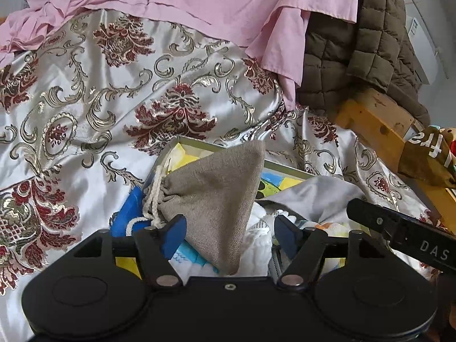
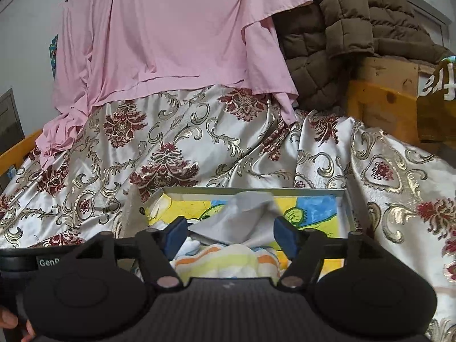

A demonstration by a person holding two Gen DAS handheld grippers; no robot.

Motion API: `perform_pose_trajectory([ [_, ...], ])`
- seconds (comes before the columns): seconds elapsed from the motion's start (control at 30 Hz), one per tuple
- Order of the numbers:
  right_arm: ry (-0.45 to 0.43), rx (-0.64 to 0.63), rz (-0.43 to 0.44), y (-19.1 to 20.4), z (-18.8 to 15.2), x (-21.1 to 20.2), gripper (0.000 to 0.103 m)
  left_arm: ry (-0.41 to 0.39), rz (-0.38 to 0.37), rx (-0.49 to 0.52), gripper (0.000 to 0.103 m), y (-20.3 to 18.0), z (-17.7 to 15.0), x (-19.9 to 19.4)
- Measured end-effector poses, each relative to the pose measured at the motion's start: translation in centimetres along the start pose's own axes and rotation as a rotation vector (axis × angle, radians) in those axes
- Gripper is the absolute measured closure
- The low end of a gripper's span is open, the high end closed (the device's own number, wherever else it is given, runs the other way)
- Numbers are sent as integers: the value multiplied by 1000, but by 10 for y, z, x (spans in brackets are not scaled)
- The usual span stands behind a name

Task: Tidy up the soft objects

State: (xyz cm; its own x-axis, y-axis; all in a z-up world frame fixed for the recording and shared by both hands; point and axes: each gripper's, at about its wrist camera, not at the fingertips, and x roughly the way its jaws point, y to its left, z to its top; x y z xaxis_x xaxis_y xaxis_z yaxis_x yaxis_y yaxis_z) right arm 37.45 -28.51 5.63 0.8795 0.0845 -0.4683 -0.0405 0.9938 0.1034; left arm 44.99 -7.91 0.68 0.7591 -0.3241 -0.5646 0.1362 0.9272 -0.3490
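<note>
While resting: the grey pouch (image 1: 216, 196) lies in the box (image 1: 287, 168).
Left gripper (image 1: 229, 235): fingers apart, gripping nothing.
Right gripper (image 2: 229, 233): fingers apart, gripping nothing.

Both wrist views are bright and evenly lit by soft, daylight-like light; its source is not visible. The satin brocade bedspread (image 1: 119, 91) shows pale sheen along its folds, without harsh glare. Shadows are faint, darkest under the brown quilted jacket (image 1: 356, 51). Focus is sharp centrally. Fisheye distortion curves the wooden bed frame (image 2: 382, 97) and bends the edges, with dark vignetting in the corners.
</note>
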Motion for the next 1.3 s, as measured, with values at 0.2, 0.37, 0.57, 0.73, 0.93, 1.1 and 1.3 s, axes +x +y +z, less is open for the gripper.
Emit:
perform_pose_trajectory([
  [0.2,-32,5,-14,-3,4,-26,11,-21,-1,-4,28,-5,5,-19],
  [0.37,-56,1,-22,-3,6,-50,5,-59,-9,-3,22,-12,9,-44],
  [0.57,-86,-23,-36,2,8,-83,1,-111,-18,21,14,-20,9,-78],
  [0.73,-118,-37,-47,9,9,-114,0,-155,-23,34,8,-25,5,-110],
  [0.93,-143,-46,-51,16,5,-152,0,-192,-40,60,3,-32,-2,-151],
  [1.1,-166,-52,-47,25,0,-184,0,-225,-57,77,1,-37,-13,-185],
  [1.3,-204,-63,-49,40,-9,-223,0,-258,-79,103,1,-42,-31,-228],
])
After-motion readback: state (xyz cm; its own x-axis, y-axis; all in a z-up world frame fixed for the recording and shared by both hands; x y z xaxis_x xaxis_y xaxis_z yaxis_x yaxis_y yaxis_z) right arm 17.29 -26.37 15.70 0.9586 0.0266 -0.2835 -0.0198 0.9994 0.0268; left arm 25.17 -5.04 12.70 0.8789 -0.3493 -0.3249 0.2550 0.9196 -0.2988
